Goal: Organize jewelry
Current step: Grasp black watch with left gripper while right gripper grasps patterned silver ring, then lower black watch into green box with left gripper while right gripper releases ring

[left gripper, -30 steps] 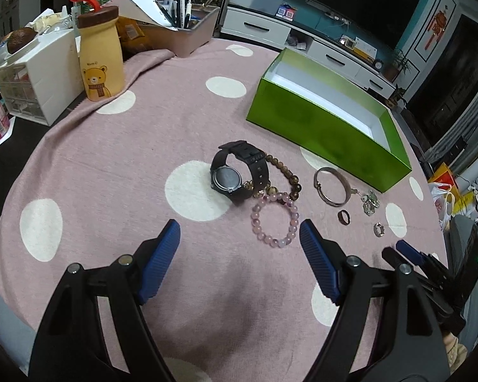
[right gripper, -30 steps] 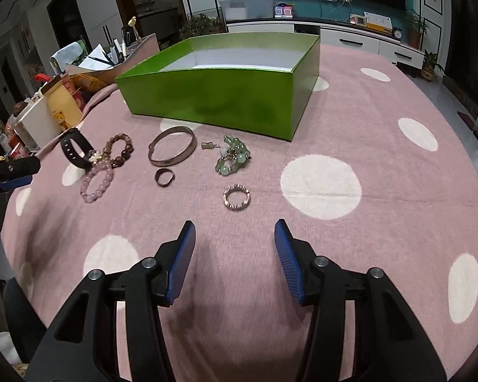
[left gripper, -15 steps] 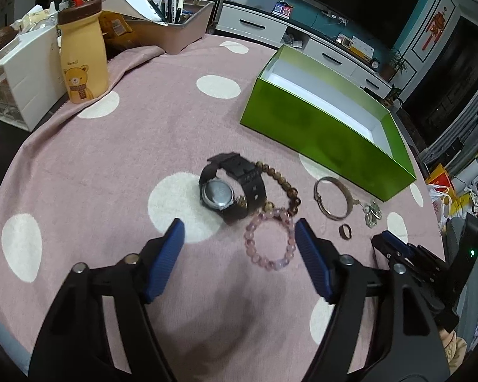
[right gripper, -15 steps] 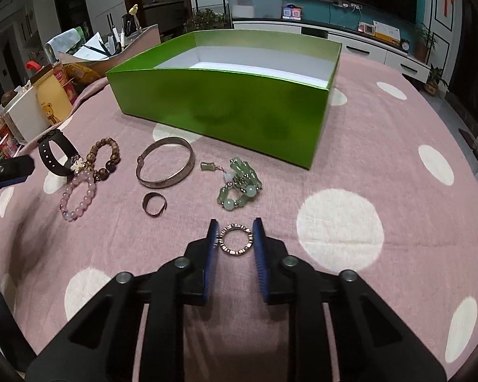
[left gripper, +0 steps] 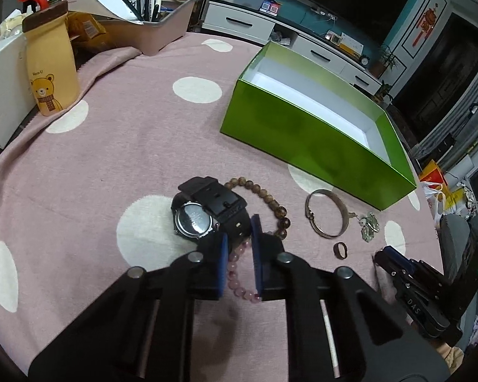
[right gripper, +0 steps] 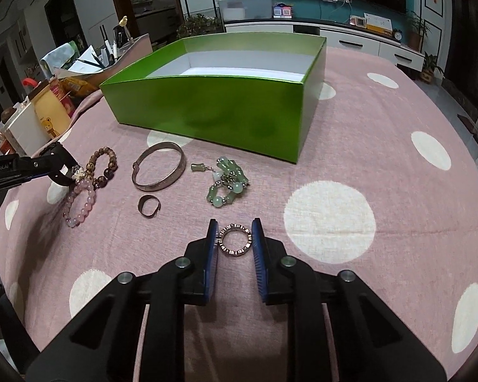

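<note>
My left gripper is down on the pink cloth, its jaws closing on a strand of the pink bead bracelet that runs between the blue pads. Just beyond its tips lie a black watch and a brown bead bracelet. My right gripper is shut on a small studded ring lying flat on the cloth. A silver bangle, a dark ring and a green bead piece lie loose ahead of it. The open green box stands behind them, showing only its white inside.
A yellow bear bottle, a white drawer unit and a tray of pens crowd the far left edge. The round table's rim falls away close behind both grippers. A TV cabinet stands beyond the table.
The left gripper moved forward and down over the pink bracelet, and its jaws went from wide apart to nearly together. The right gripper moved up to the studded ring, closed on it, then held still.
</note>
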### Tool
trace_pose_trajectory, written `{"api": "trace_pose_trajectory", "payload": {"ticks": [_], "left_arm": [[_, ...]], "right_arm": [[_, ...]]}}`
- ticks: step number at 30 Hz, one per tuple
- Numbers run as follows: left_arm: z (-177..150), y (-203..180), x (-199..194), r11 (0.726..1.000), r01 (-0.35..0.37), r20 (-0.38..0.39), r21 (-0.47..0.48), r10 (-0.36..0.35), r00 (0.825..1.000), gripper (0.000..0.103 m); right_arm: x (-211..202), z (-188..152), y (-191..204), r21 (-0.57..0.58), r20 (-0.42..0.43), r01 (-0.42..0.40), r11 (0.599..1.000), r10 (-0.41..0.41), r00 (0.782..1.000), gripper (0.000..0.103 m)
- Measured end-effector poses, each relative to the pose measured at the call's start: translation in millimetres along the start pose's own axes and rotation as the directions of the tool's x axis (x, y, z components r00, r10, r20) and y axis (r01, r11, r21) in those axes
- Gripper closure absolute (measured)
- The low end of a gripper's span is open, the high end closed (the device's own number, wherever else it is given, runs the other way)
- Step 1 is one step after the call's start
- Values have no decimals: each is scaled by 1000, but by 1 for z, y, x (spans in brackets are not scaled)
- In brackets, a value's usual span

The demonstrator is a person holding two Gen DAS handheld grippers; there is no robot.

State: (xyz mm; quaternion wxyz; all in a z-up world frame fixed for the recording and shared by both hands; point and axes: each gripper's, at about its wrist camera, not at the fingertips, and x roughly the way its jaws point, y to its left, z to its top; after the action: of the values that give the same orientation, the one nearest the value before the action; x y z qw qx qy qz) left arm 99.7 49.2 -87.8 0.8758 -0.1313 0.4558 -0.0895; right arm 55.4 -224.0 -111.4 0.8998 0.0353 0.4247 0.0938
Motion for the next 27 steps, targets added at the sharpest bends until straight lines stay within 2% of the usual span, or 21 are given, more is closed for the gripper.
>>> {"api": "trace_pose_trajectory", "payload": {"ticks": [6,11,27], "left_arm": [[-1,4,-5,1000,-1,11,-19,1,1000,91],[-5,2,-19,1000,2,30,-9,-1,1000,98],[-4,-10,-54,999,29,88,39,-32,996,100]], "right_arm": [[-6,-2,1,9,10,-8,1000,8,1000,82],[-20,-1,2,15,37,-18,1000,17,999,82],[-60,3,2,13,119,-21,1000,19,993,82]]}}
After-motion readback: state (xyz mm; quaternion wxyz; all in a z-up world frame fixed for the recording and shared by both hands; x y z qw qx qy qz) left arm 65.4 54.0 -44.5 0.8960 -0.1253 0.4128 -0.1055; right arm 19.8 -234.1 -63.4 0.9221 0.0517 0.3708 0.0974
